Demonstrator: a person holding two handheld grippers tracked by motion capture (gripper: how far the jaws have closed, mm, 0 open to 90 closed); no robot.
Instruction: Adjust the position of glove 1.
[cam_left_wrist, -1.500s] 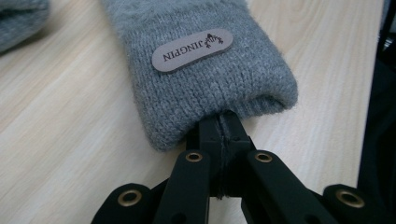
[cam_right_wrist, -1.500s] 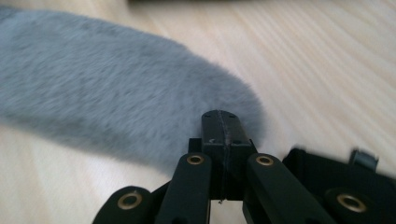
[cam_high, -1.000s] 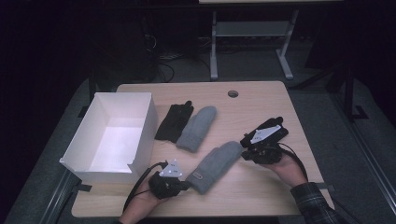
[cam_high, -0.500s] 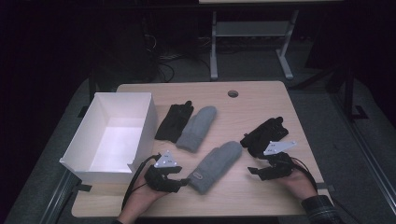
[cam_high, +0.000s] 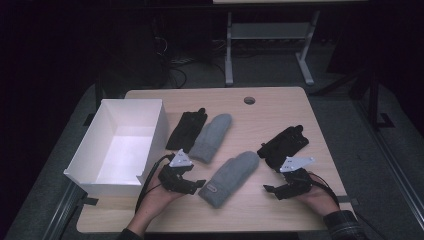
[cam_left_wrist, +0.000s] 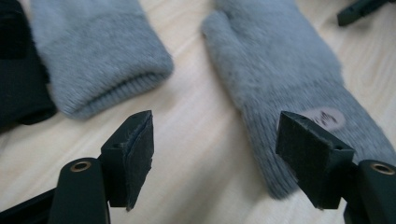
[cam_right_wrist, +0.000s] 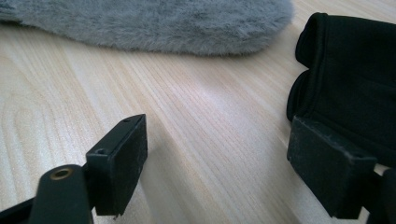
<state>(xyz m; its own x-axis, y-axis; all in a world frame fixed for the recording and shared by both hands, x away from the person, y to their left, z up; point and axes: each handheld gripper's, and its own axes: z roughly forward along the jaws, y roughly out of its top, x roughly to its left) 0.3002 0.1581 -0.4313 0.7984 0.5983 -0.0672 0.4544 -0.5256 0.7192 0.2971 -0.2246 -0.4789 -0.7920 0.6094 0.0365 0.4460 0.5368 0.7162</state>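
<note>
A grey mitten (cam_high: 230, 177) lies slanted on the wooden table (cam_high: 270, 115), with a small label patch (cam_left_wrist: 327, 116) near its cuff. My left gripper (cam_high: 199, 186) sits just left of that cuff. Its jaws have just been opening and stand open (cam_left_wrist: 224, 144) over bare wood, the right pad beside the cuff's edge. A black glove (cam_high: 284, 145) lies to the right. My right gripper (cam_high: 267, 190) rests below it. Its jaws have just been opening too and are open (cam_right_wrist: 217, 158), with the glove (cam_right_wrist: 355, 88) beside the right pad and the mitten (cam_right_wrist: 154, 18) ahead.
A second grey mitten (cam_high: 211, 136) and a second black glove (cam_high: 187, 129) lie side by side mid-table. A white open box (cam_high: 125, 145) stands at the left edge. A round cable hole (cam_high: 249, 100) marks the far side.
Both grippers were shut at the near mitten's two ends; now both are open and drawn back, the left a little leftward, the right down toward the front edge. The mitten lies free.
</note>
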